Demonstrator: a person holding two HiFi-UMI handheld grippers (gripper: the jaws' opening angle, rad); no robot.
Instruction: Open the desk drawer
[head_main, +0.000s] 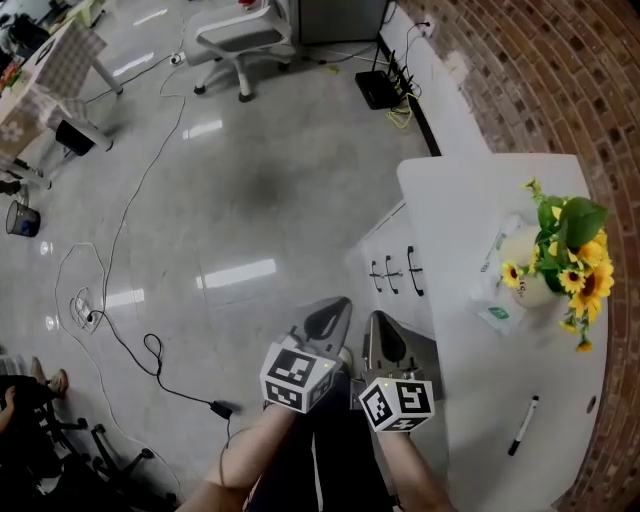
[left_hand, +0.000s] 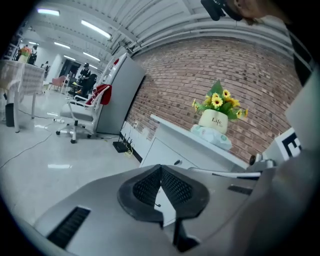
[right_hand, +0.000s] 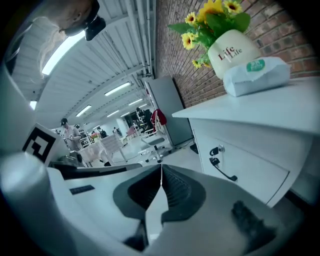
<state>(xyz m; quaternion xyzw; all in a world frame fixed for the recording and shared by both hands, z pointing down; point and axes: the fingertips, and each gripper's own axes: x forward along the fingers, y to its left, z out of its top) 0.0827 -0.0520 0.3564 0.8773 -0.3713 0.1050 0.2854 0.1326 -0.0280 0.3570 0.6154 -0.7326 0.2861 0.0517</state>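
A white desk (head_main: 480, 200) stands at the right against a brick wall. Below its left edge is the drawer unit (head_main: 385, 245) with three black handles (head_main: 391, 273). In the right gripper view the top drawer's black handle (right_hand: 226, 173) and its lock (right_hand: 215, 150) lie just right of the jaws. The left gripper (head_main: 338, 310) and the right gripper (head_main: 378, 322) sit side by side in front of the unit, apart from it. Both are shut with nothing between the pads. In the left gripper view the drawer front (left_hand: 162, 152) lies ahead of the shut left gripper (left_hand: 161, 172).
On the desk stand a pot of yellow flowers (head_main: 545, 270), a tissue pack (head_main: 495, 305) and a black pen (head_main: 523, 425). Cables (head_main: 110, 300) trail over the glossy floor at left. An office chair (head_main: 240, 40) and a black router (head_main: 378, 88) are at the far end.
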